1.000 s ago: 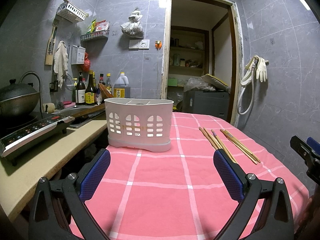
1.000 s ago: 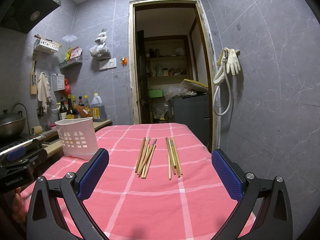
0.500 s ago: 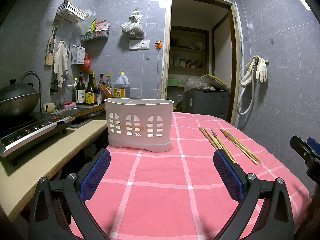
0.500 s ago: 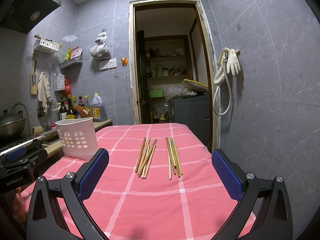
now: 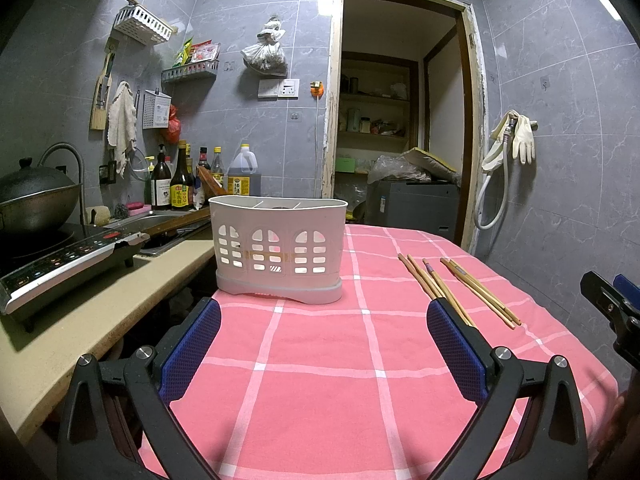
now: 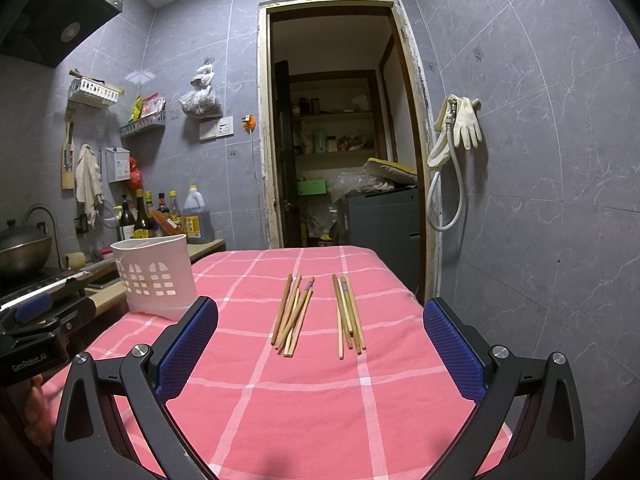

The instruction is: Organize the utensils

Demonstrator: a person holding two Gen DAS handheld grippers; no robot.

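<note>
Left gripper (image 5: 323,314): blue-padded jaws spread wide, nothing held, above pink checked tablecloth (image 5: 320,380).
Right gripper (image 6: 320,312): jaws spread wide, nothing held.
White perforated plastic utensil caddy (image 5: 279,242): upright near table's left edge, beside beige counter (image 5: 80,320).
Two loose bundles of wooden chopsticks (image 6: 294,314) (image 6: 349,311): flat on cloth, side by side, apart from caddy.
Readable text: "GenRobot.AI" on left gripper body (image 6: 30,362).
Bottle labels on counter illegible.
</note>
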